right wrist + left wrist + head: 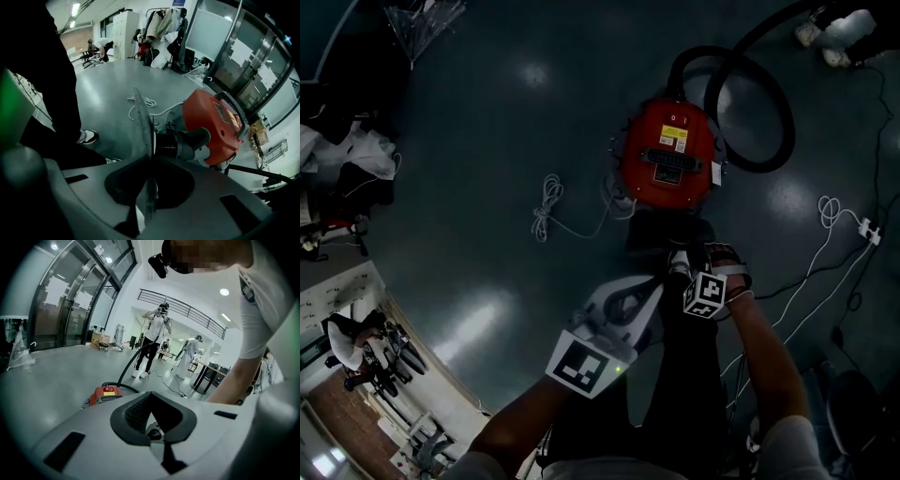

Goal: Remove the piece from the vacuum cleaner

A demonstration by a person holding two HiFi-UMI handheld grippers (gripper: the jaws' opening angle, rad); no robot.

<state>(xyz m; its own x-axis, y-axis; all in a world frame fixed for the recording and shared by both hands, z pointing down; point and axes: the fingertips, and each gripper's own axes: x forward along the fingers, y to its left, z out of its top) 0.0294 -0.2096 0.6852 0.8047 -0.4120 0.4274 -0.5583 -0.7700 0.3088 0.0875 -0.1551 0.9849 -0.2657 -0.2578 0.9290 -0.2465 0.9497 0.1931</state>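
The red vacuum cleaner (668, 155) stands on the dark floor ahead of me, its black hose (755, 117) looped to its right. In the right gripper view the red vacuum cleaner (213, 122) is close, with a grey and black tubular piece (183, 143) projecting from its near side. My right gripper (139, 96) points just left of that piece; its fingers lie flat together with nothing between them. My left gripper (623, 309) hangs lower and further back, pointing toward the vacuum cleaner (108, 393). Its fingers barely show in its own view.
A coiled white cable (546, 211) lies left of the vacuum, and more white cable (834, 211) with a socket strip (869, 230) lies to the right. My dark trouser leg and shoe (86, 137) are beside the right gripper. Other people (152, 341) stand further off.
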